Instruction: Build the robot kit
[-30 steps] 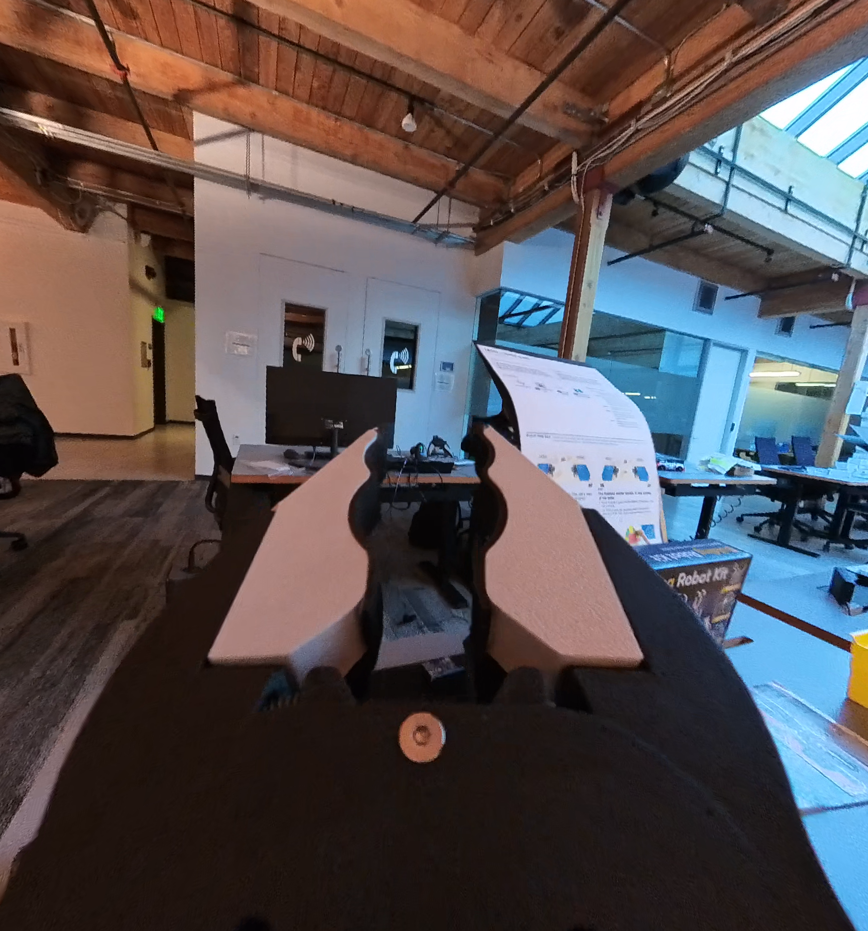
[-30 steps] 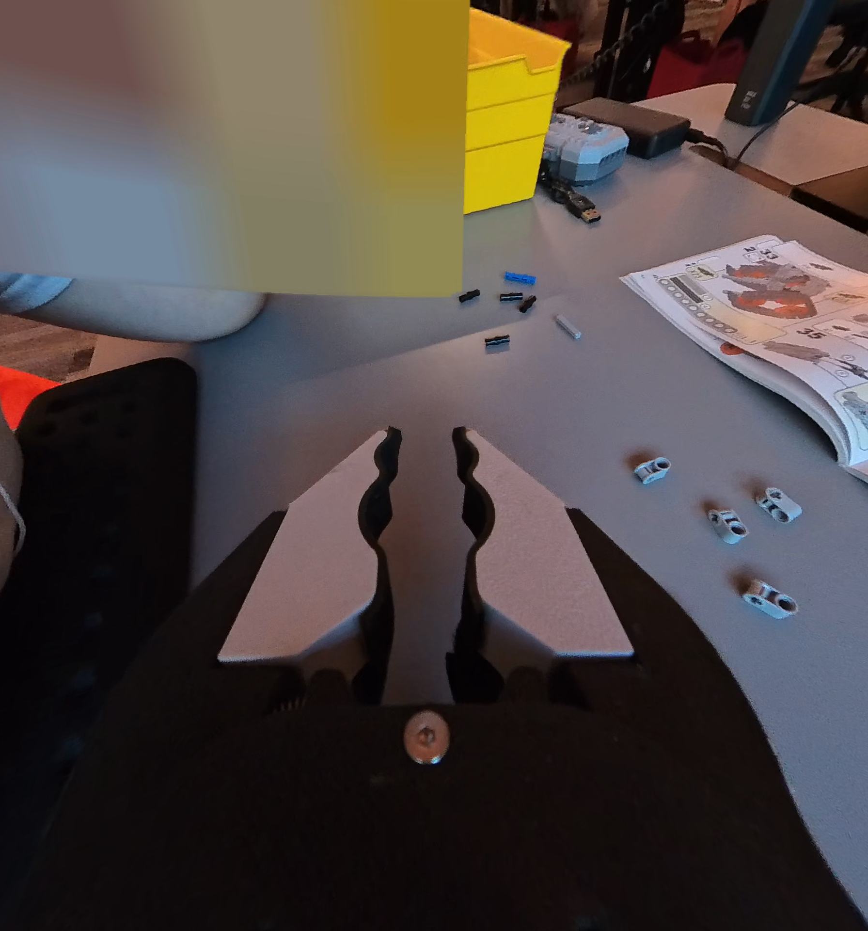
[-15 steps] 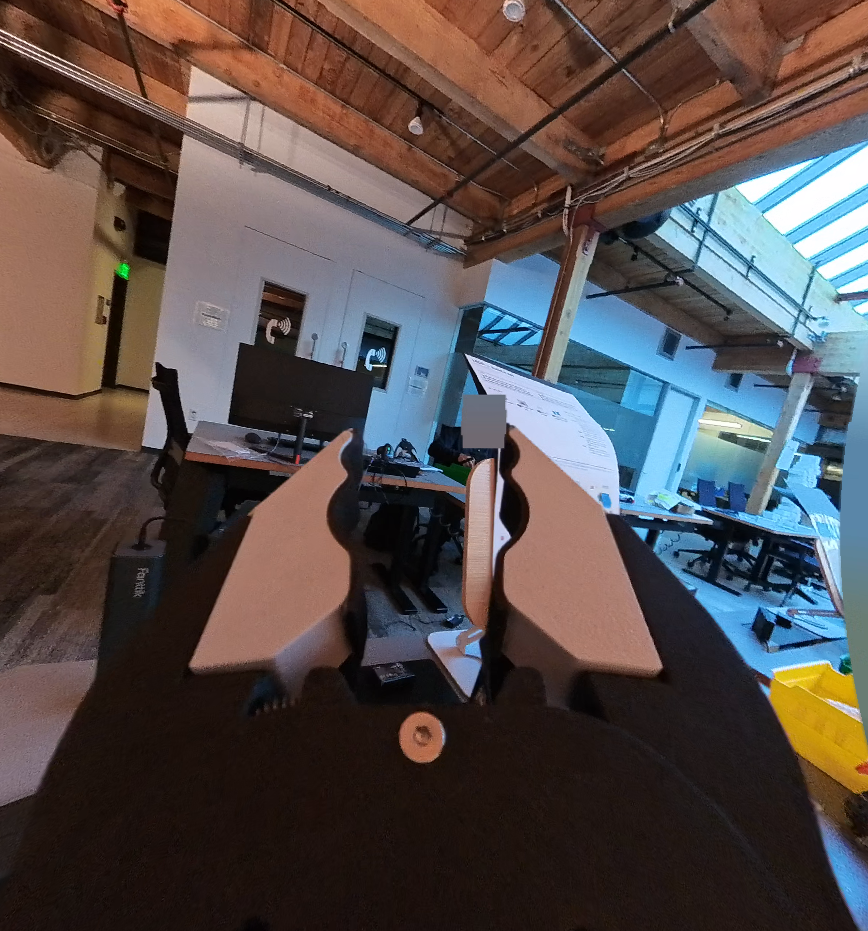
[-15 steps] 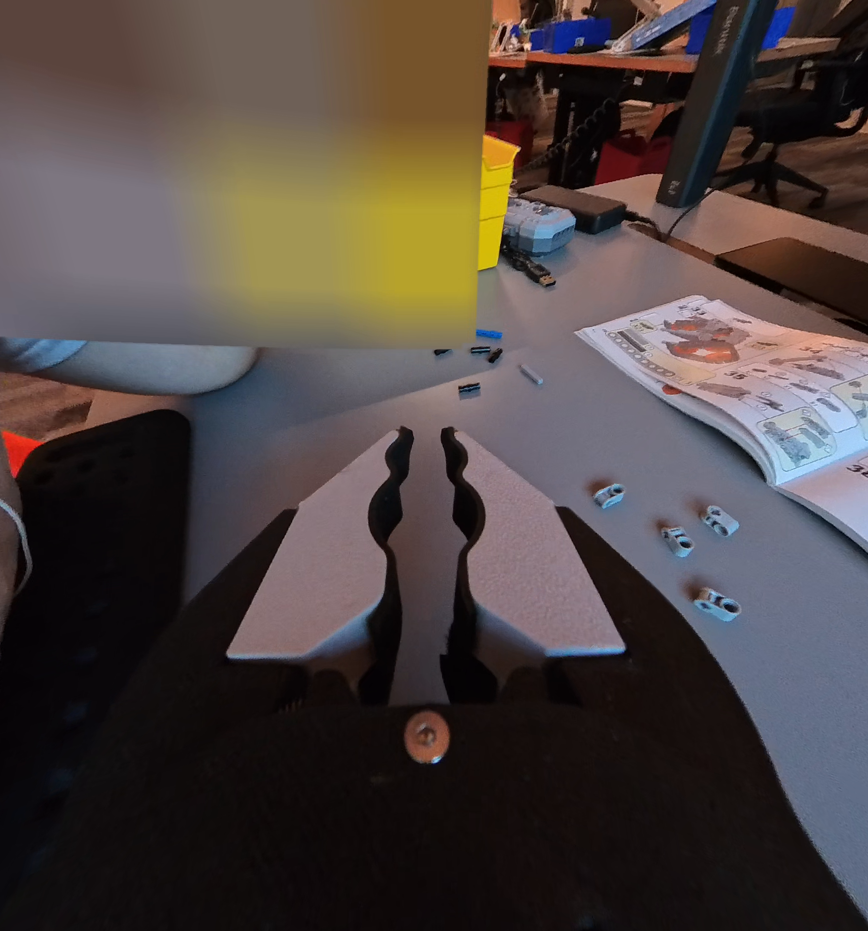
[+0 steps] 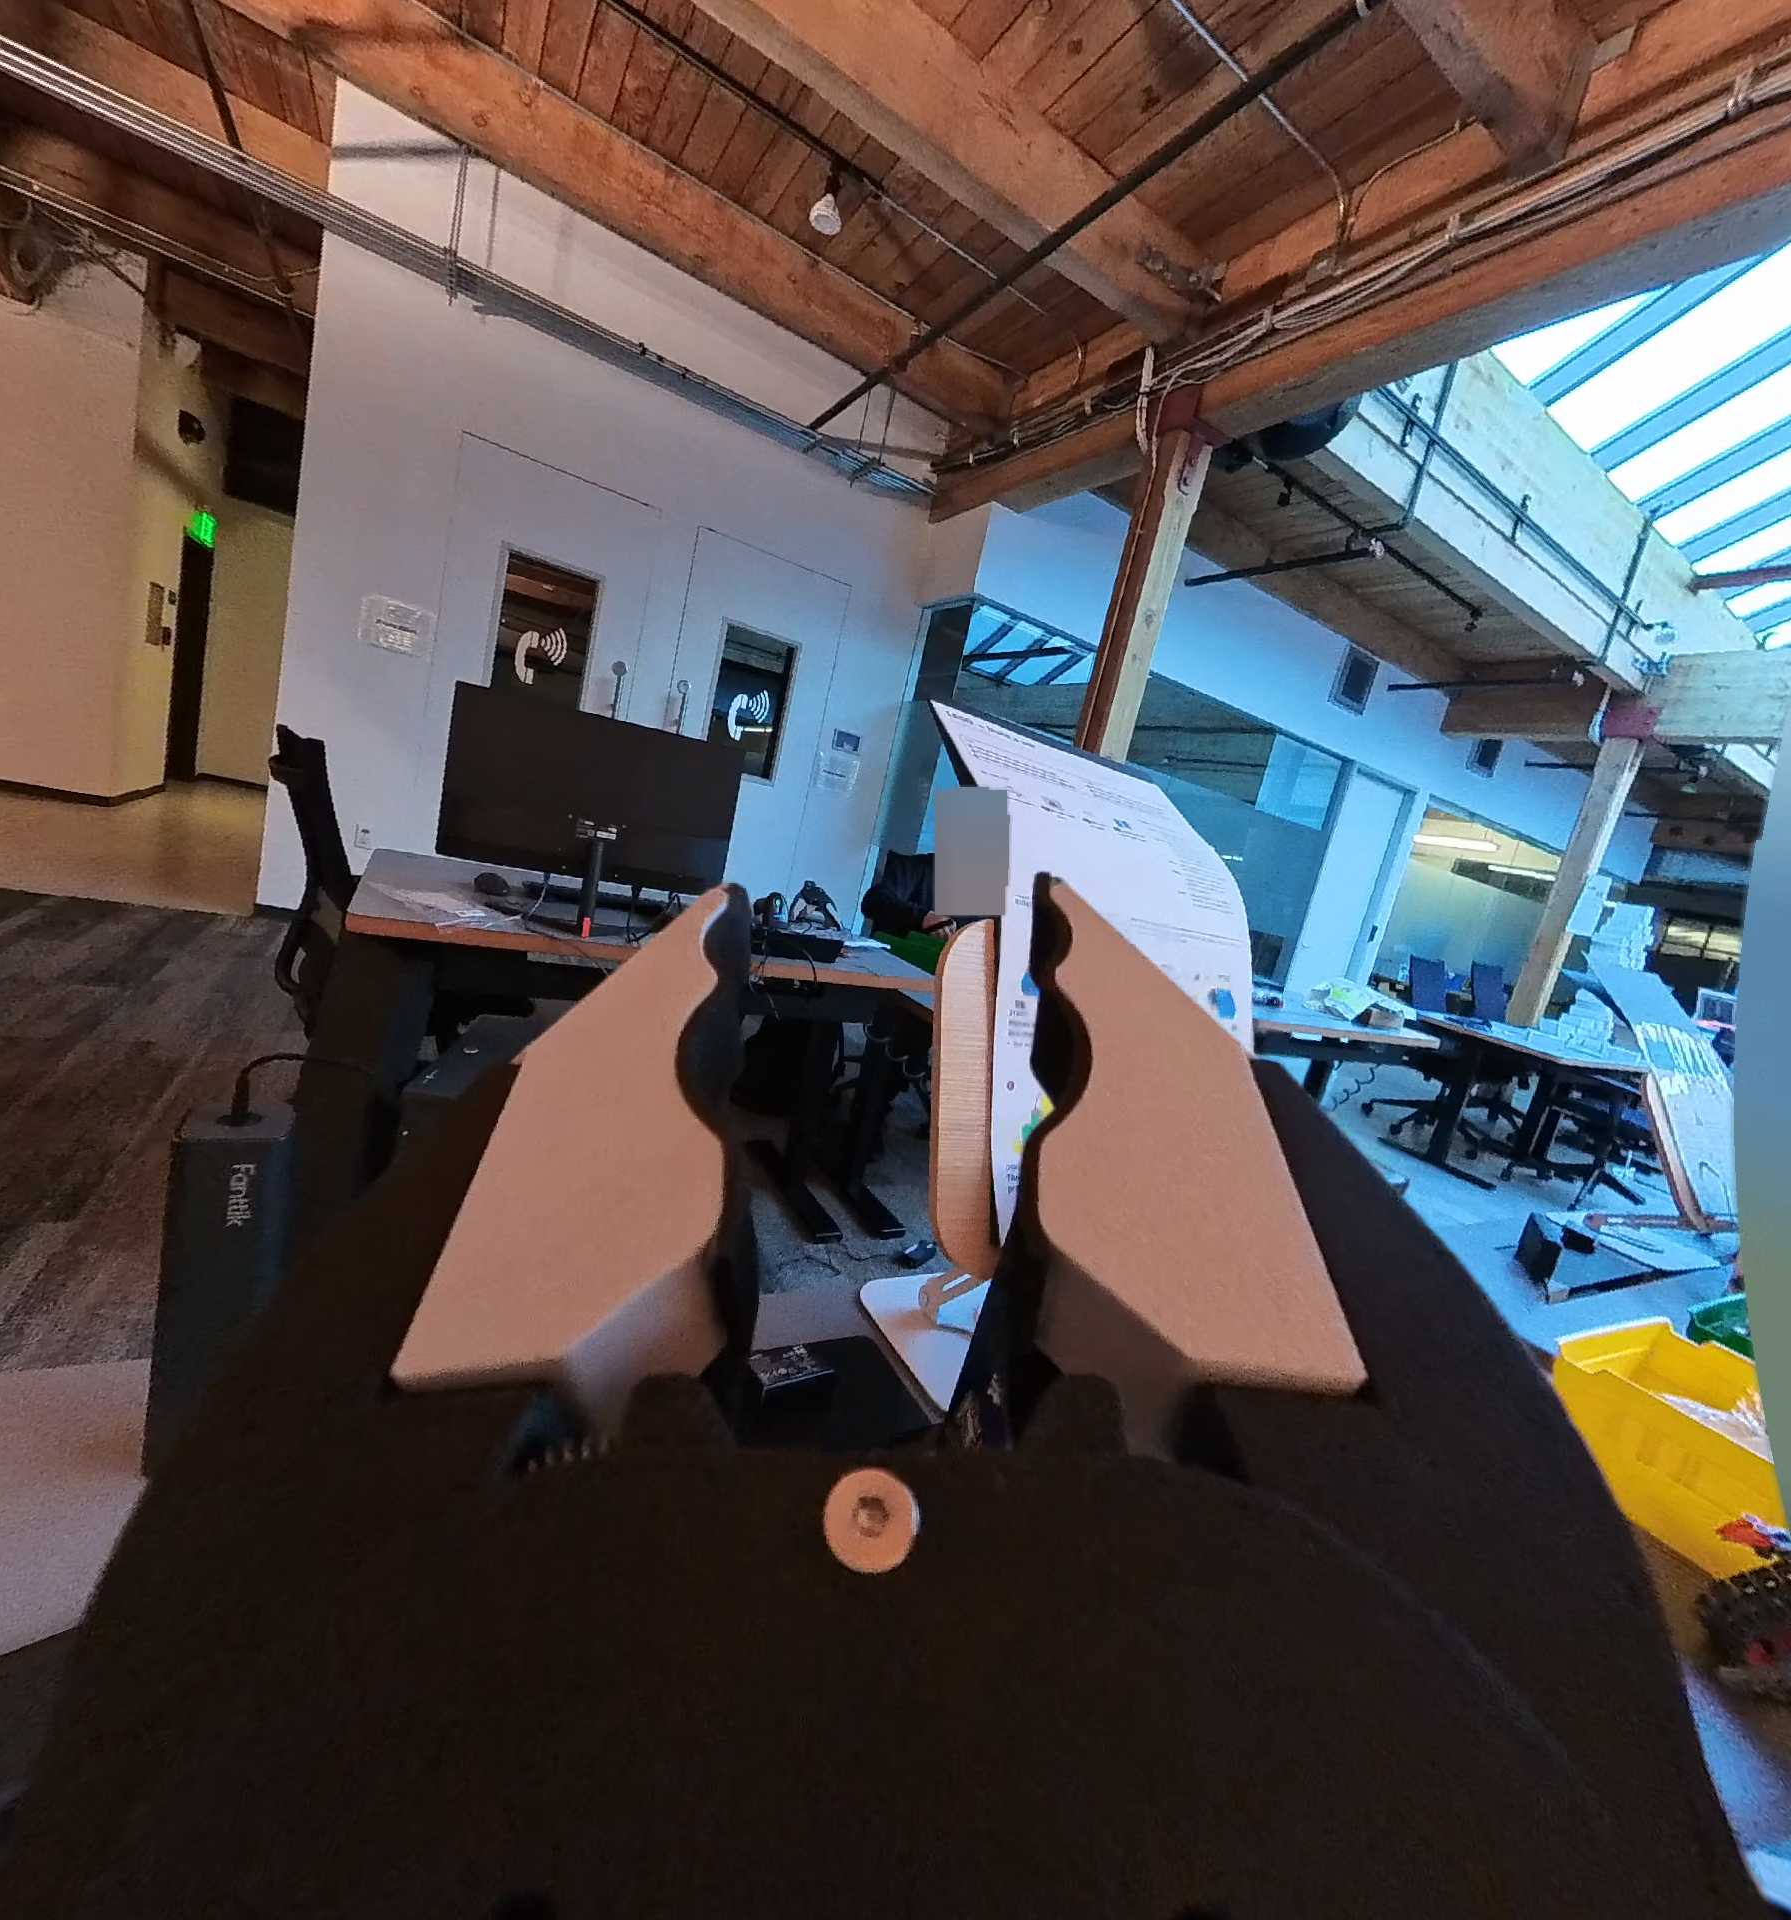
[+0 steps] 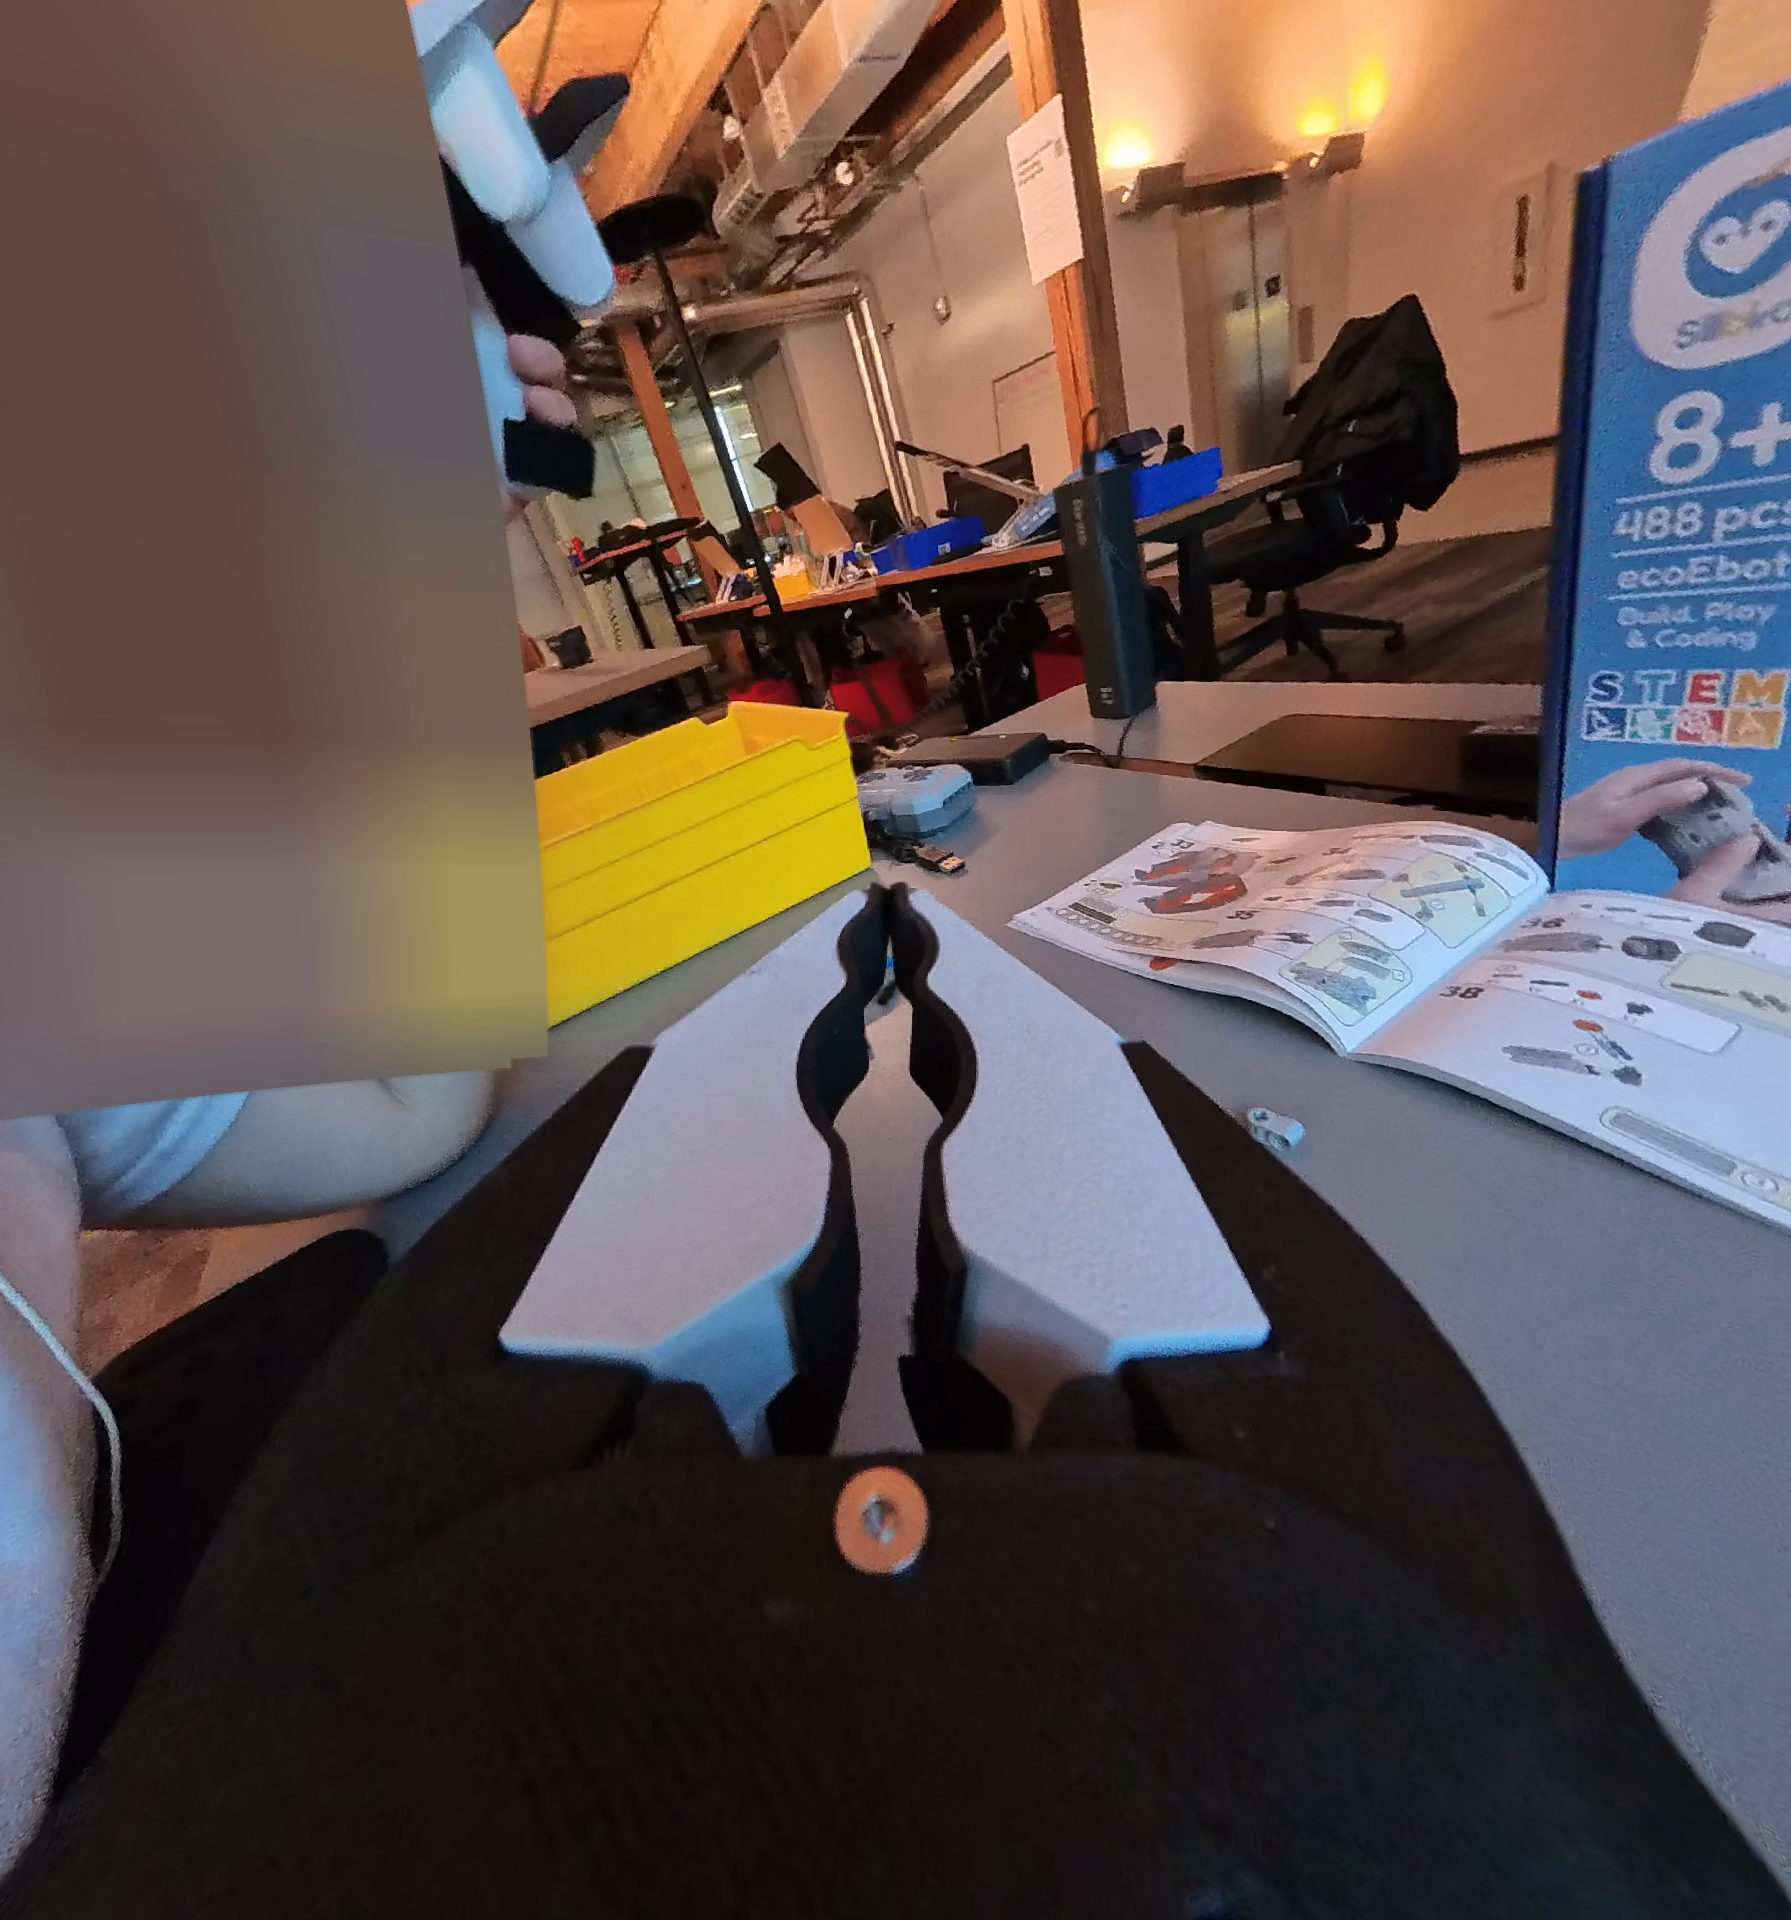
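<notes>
Grey desk (image 6: 1493, 1299) lies under my right claw (image 6: 892, 906), whose tips are pressed together with nothing visible between them. Nearest it, at four o'clock, sits a small grey connector piece (image 6: 1275, 1127); an open instruction booklet (image 6: 1442, 966) lies at two o'clock, yellow bins (image 6: 704, 831) at ten. My left claw (image 5: 886, 904) is raised, spread and empty, pointing across the office toward a propped sheet on a wooden stand (image 5: 964, 1081). Lowering gently seems wise here.

Bare grey tabletop (image 6: 1493, 1299) between yellow bin (image 6: 704, 831) and open booklet (image 6: 1442, 966).
</notes>
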`<state>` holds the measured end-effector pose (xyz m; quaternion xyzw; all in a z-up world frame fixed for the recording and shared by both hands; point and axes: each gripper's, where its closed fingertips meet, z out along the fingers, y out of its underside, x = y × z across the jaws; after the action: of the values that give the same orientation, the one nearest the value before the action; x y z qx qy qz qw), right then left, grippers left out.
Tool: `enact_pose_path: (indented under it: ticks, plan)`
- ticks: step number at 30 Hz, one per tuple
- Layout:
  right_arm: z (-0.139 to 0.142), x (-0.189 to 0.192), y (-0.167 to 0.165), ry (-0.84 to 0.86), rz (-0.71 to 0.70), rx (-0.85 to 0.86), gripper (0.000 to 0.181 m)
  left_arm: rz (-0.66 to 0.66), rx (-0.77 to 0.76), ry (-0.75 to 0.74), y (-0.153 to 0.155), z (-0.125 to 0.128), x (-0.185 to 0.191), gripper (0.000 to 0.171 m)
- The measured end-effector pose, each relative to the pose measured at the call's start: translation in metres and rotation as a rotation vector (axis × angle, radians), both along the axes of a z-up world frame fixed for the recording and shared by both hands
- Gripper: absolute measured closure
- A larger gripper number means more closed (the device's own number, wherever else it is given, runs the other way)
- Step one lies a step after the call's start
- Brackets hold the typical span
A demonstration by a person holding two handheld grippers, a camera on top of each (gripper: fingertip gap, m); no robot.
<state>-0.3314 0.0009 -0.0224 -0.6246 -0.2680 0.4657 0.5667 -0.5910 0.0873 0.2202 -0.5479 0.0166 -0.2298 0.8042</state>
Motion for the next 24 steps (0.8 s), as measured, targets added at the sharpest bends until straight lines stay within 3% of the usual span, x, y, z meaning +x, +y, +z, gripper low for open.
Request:
enact_pose_path:
  ticks: [24]
  plan:
    - [-0.015,-0.006,-0.001,-0.046,0.046,-0.060,0.181,-0.028,-0.018,0.014,-0.002,-0.001,0.003,0.120]
